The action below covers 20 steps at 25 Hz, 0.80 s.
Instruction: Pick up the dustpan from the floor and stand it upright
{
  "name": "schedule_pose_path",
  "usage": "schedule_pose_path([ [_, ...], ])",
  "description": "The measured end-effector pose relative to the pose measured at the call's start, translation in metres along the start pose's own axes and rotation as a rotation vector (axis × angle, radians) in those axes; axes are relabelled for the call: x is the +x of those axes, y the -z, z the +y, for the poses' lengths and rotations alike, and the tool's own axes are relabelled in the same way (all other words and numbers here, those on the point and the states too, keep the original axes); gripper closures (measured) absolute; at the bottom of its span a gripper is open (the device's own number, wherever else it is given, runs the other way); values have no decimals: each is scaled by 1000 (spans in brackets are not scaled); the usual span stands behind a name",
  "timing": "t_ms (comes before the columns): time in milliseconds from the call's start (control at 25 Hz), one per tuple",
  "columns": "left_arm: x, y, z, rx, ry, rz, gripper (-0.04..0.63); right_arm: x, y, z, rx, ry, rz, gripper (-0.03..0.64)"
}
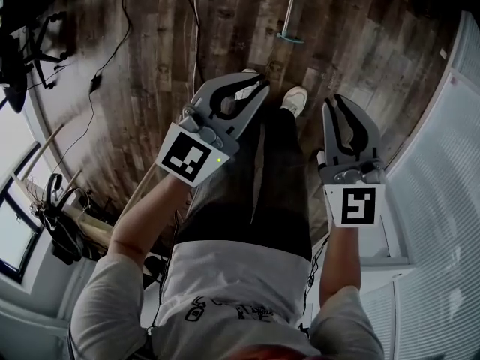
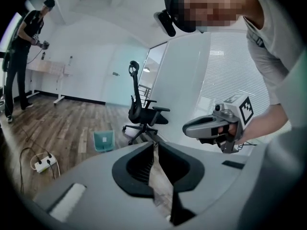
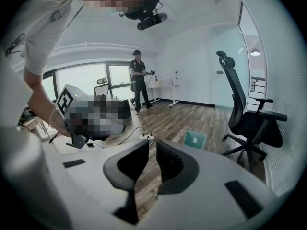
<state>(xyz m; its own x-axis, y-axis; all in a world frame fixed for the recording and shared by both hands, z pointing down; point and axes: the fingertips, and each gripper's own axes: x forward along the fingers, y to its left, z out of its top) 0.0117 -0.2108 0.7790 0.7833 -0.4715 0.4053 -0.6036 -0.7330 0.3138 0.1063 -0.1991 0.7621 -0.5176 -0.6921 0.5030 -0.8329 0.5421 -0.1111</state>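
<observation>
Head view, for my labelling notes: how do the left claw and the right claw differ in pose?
The left claw slants toward the picture's upper right; the right claw points nearly straight up it. The left claw's marker cube sits tilted with a green light beside it; the right claw's marker cube sits square, no light visible. Shared: both are shut and empty, and neither touches the dustpan.

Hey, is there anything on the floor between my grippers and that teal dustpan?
Nothing visible. Bare floor lies between the left gripper, the right gripper and the dustpan; the office chair stands off to one side, the power strip to the other.
</observation>
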Motion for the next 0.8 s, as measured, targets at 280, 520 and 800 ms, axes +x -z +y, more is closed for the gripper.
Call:
schedule_pose_path([
  [280,51,56,27,103,38,23,569,42,76,-16,-65,-34,46,594],
  [520,91,101,57,152,75,14,568,86,138,-30,-110,-65,50,589],
  [800,138,175,86,200,138,30,568,137,215,-49,-122,-85,47,565],
])
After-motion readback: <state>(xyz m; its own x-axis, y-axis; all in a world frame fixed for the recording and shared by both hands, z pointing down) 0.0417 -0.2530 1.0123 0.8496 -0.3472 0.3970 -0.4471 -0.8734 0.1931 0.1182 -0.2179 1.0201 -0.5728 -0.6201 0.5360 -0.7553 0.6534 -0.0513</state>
